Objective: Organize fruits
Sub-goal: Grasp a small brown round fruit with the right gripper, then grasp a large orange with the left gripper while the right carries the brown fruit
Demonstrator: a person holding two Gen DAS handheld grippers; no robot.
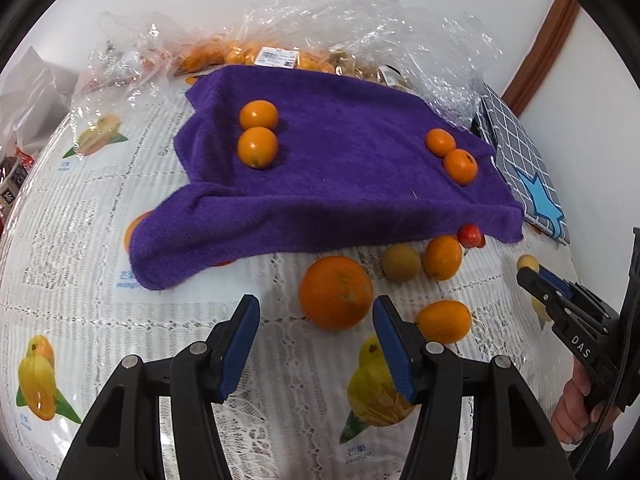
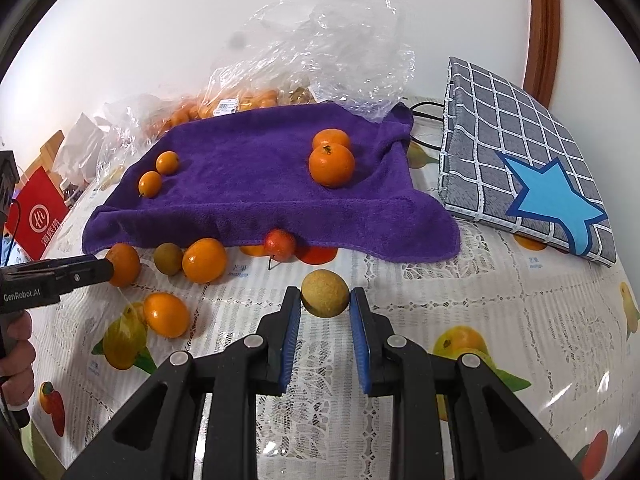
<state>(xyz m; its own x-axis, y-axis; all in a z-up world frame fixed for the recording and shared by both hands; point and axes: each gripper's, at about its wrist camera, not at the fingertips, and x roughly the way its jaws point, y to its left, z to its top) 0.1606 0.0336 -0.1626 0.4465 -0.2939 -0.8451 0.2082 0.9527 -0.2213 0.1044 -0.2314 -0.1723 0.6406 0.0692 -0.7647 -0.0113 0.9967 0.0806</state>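
Observation:
A purple towel (image 1: 328,168) (image 2: 256,184) lies raised on the table, with two kumquats (image 1: 258,132) (image 2: 158,174) on its left and two tangerines (image 1: 452,156) (image 2: 331,158) on its right. My left gripper (image 1: 316,312) is open, its fingers either side of a big orange (image 1: 336,292) (image 2: 122,264) on the tablecloth. My right gripper (image 2: 325,300) (image 1: 528,270) is shut on a tan longan (image 2: 325,293) (image 1: 527,261). In front of the towel lie another longan (image 1: 401,262) (image 2: 168,258), an orange fruit (image 1: 442,258) (image 2: 204,260), a small red fruit (image 1: 469,235) (image 2: 280,244) and a kumquat (image 1: 444,322) (image 2: 166,315).
Clear plastic bags (image 1: 360,24) (image 2: 320,48) holding more oranges sit behind the towel by the wall. A grey checked pad with a blue star (image 2: 532,168) (image 1: 528,176) lies to the right. A red bag (image 2: 38,216) stands far left. The tablecloth (image 2: 460,288) has printed fruit.

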